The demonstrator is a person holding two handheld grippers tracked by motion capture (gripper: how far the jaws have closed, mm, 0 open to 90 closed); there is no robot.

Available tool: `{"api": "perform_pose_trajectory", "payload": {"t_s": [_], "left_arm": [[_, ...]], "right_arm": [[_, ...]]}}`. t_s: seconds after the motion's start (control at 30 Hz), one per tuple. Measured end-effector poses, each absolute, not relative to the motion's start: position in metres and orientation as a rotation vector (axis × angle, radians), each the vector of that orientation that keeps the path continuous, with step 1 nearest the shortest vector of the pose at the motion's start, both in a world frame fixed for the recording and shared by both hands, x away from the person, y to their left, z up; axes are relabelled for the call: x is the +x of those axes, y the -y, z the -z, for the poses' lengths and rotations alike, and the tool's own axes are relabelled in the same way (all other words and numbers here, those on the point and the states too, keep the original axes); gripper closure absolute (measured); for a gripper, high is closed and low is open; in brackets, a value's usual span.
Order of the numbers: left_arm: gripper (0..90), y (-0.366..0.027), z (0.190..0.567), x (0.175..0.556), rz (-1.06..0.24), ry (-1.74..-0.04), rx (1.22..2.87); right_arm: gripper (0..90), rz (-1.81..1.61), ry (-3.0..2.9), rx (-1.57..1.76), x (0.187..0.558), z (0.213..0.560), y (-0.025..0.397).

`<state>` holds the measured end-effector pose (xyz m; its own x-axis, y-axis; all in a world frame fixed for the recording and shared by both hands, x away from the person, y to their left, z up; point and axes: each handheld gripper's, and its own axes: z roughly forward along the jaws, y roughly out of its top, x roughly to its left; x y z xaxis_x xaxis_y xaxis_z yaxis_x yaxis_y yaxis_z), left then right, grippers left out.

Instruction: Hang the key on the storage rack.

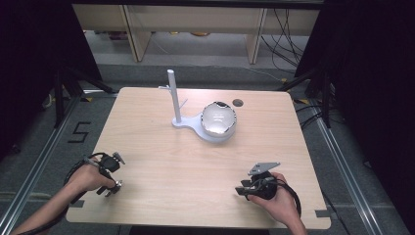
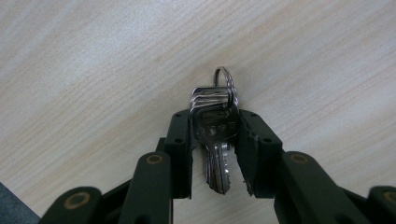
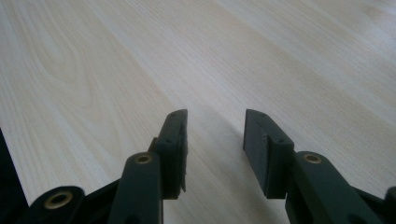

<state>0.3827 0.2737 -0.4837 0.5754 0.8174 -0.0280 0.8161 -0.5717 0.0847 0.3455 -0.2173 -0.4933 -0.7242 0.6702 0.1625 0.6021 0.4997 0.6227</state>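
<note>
The left gripper clenched a bunch of silver metal keys, probably bound for the white hook stand; the right gripper stood released.

Both forearms enter bare from the bottom of the high view, with no sleeves in sight. The left gripper is black with small silvery metal knobs at the lower left of the frame, a black cable looping round behind the left hand. The right gripper, at the lower right, carries a grey three-cornered plate on top; a thick black cable arcs over the right hand. In both gripper views the jaws are matt black, blocky, with small screw holes and brass-coloured rivets at the joints.
</note>
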Motion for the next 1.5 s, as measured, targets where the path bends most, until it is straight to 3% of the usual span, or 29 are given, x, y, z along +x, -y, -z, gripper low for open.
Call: {"api": "perform_pose_trajectory", "payload": {"t_s": [0.37,0.9,1.5], "left_arm": [[67.0,-0.273,0.465,0.383,-0.06,-1.382,2.685],[67.0,-0.267,0.408,0.397,-0.192,-1.27,2.638],[67.0,-0.246,0.376,0.423,-0.367,-1.151,2.514]], "right_arm": [[60.8,-1.028,-2.626,1.115,0.346,0.494,0.218],[61.0,-1.012,-2.633,1.127,0.346,0.491,0.219],[61.0,-1.021,-2.632,1.121,0.346,0.491,0.218]]}}
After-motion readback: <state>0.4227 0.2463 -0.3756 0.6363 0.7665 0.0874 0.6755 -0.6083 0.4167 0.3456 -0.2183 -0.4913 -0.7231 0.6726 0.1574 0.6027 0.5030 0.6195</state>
